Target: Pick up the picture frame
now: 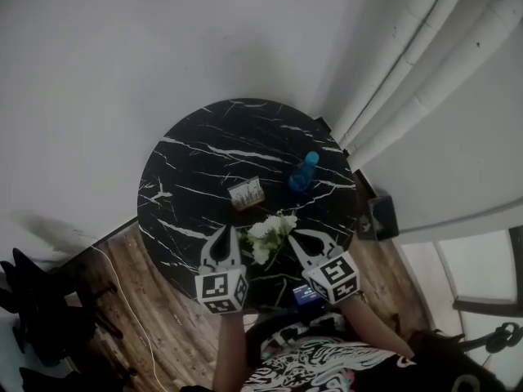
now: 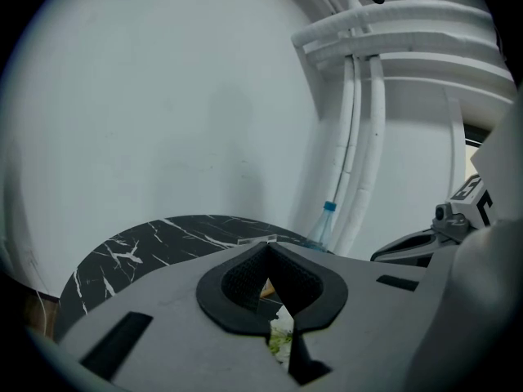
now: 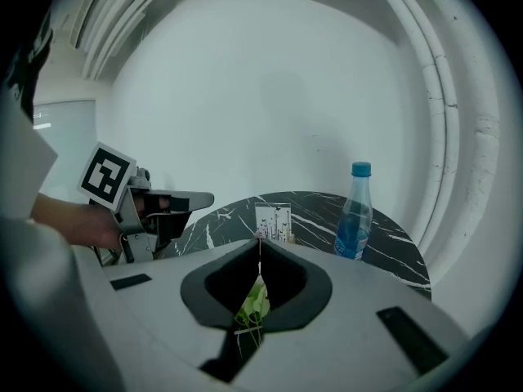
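We found the left gripper (image 1: 226,232) and the right gripper (image 1: 293,236) both fully closed, holding nothing, poised above the near edge of the marble table (image 1: 189,155), flanking the white flowers (image 1: 270,233). The picture frame (image 1: 246,193) stood propped mid-table just beyond, untouched, the blue bottle (image 1: 303,172) to its right. We judged this an approach posture; the jaws would need to open first.

The left gripper (image 1: 221,237) and the right gripper (image 1: 304,241) are held side by side above the worktop's (image 1: 204,145) near edge, tilted slightly downward, the fingers of each closed together.
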{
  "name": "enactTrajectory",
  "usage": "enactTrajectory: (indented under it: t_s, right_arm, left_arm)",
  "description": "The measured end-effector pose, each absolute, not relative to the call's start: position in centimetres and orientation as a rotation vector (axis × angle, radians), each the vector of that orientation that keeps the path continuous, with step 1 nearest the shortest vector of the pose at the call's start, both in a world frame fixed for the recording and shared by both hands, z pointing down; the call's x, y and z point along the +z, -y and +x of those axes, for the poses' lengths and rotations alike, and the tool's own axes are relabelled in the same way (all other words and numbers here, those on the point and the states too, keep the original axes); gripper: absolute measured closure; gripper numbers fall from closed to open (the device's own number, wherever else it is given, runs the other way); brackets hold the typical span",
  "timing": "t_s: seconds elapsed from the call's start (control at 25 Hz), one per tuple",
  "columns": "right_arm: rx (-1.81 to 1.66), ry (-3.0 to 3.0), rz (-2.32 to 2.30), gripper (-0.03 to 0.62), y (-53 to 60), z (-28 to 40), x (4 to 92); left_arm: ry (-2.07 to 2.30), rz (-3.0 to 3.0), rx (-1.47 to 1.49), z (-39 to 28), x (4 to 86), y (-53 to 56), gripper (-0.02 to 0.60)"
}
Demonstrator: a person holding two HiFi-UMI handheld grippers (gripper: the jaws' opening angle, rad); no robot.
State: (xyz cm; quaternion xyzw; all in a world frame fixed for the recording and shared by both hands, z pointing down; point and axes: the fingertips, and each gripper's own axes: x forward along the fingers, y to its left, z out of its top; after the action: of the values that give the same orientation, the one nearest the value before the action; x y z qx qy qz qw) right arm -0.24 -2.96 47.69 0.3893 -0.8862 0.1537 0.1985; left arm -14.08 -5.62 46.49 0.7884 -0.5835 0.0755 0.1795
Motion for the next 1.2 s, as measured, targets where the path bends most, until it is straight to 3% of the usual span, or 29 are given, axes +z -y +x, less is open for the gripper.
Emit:
enactTrajectory:
  t_s: [1.2]
  right_arm:
    - [0.444, 2.439, 0.934, 0.576, 9.8, 0.3, 53.3]
  left_arm:
    - [1.508, 2.168, 0.26, -14.1, 54.3, 9.2, 0.566]
